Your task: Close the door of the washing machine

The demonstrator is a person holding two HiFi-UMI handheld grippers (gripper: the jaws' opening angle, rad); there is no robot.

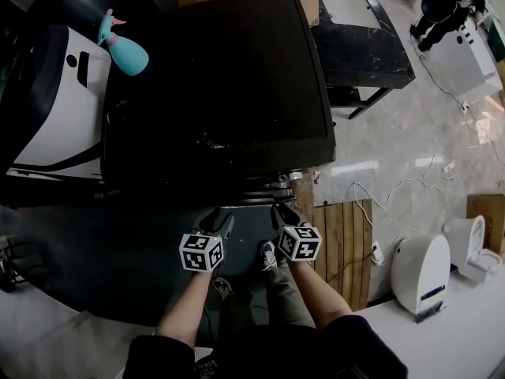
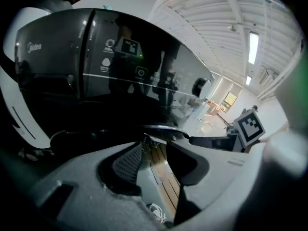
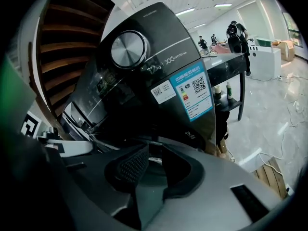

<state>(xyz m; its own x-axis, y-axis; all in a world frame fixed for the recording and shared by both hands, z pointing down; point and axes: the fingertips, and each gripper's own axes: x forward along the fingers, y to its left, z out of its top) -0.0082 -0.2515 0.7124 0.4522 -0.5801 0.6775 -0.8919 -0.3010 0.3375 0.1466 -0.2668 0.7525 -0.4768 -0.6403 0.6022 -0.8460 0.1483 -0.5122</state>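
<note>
Door [image 1: 254, 193]: I saw it only as a ridged dark strip on the washer's front, right under the near edge of the top. I could not tell whether it was latched.
Washer [image 1: 213, 77]: it was black and glossy, and its flat top filled the middle of the head view.
Knob [image 3: 128, 48]: it was a round silver dial high on the washer's sloped panel.
Label [image 3: 196, 91]: it was a blue sticker on the same panel, below and right of the knob.
Left gripper [image 2: 155, 148]: I had it just in front of the washer's face, on the left, pointing at the door strip. Its jaws were released, and only floor and planks showed through the gap.
Right gripper [image 3: 154, 153]: it sat just in front of the washer's face, beside the left one, with its tips close under the front edge. Its jaws stood apart by a narrow gap, and I saw nothing clamped between the pads.
Shoe [image 1: 269, 257]: it stood on the floor in front of the washer, between my two arms.
Pallet [image 1: 343, 243]: it was wooden slats on the floor off the washer's front right corner.
Bottle [image 1: 125, 50]: it was a teal sprayer just left of the washer's top, at its far corner.
White machine [image 1: 55, 109]: it stood against the washer's left side.
Table [image 1: 363, 38]: it was black and stood near the washer's far right corner.
</note>
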